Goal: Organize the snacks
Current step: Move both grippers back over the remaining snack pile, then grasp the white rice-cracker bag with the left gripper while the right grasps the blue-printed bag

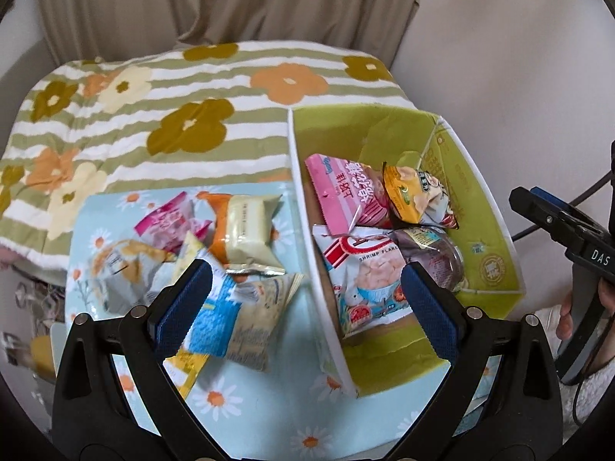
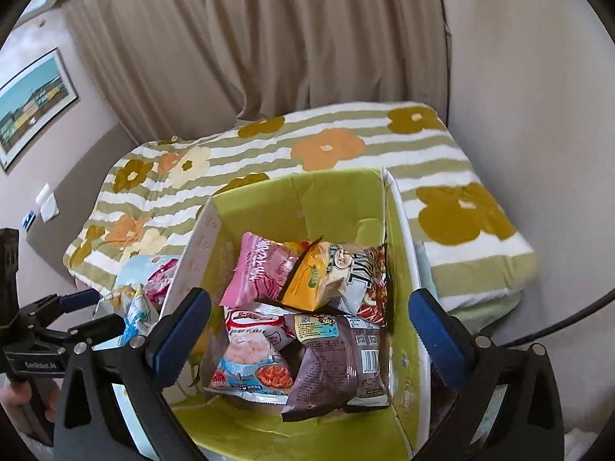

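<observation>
snacks split into two groups around the green box, our landmark. inside the box we see a pink packet toward the far wall, a yellow packet beside it, a shrimp flakes bag nearer us, and a brown bag touching the shrimp bag on its right. left of the box, on the daisy-print mat, we count several loose packets: a cream bun, a pink wrapper and a blue-and-white bag closest to us.

our right gripper hangs above the box with its jaws spread wide, nothing between the pads. our left gripper straddles the box's left wall, also spread wide and pinching nothing; one blue pad sits over the mat's packets, the other over the box. behind the box lies a striped flower blanket.
</observation>
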